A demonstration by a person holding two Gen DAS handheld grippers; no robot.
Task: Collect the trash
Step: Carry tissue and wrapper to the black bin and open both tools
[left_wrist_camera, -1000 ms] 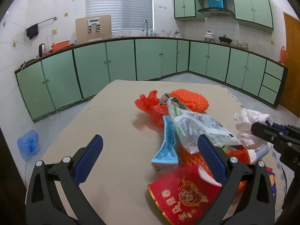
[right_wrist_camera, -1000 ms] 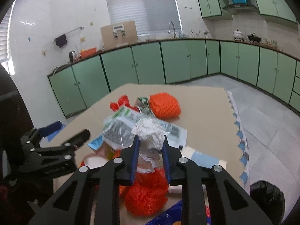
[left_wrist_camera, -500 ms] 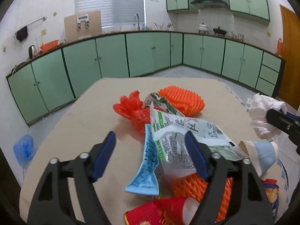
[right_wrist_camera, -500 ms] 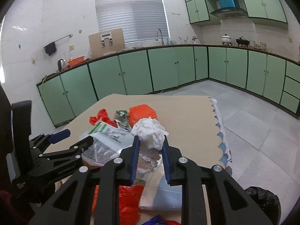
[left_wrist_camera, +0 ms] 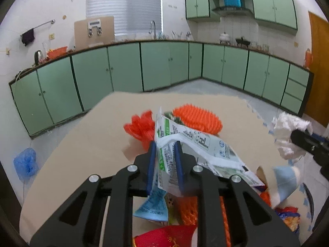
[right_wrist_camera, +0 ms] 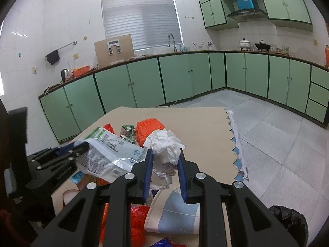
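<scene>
My left gripper [left_wrist_camera: 164, 148] is shut on a white and green printed plastic bag [left_wrist_camera: 195, 142] and holds it above the trash pile; the bag also shows in the right wrist view [right_wrist_camera: 111, 154]. My right gripper [right_wrist_camera: 165, 154] is shut on a crumpled white tissue [right_wrist_camera: 164, 144], also seen at the right of the left wrist view [left_wrist_camera: 287, 135]. On the tan table [left_wrist_camera: 98, 140] lie orange foam netting [left_wrist_camera: 197, 119], a red plastic bag [left_wrist_camera: 141, 125], a light blue wrapper [left_wrist_camera: 153, 205], a red packet [left_wrist_camera: 166, 236] and a paper cup [left_wrist_camera: 283, 177].
A black trash bag [right_wrist_camera: 290, 224] sits on the floor at the lower right, past the table's edge. A small green carton [right_wrist_camera: 128, 131] stands in the pile. A blue bag [left_wrist_camera: 25, 162] lies on the floor at the left. Green cabinets line the walls.
My left gripper went from wide open to shut on the printed bag and lifted it. My right gripper has risen a little with the tissue.
</scene>
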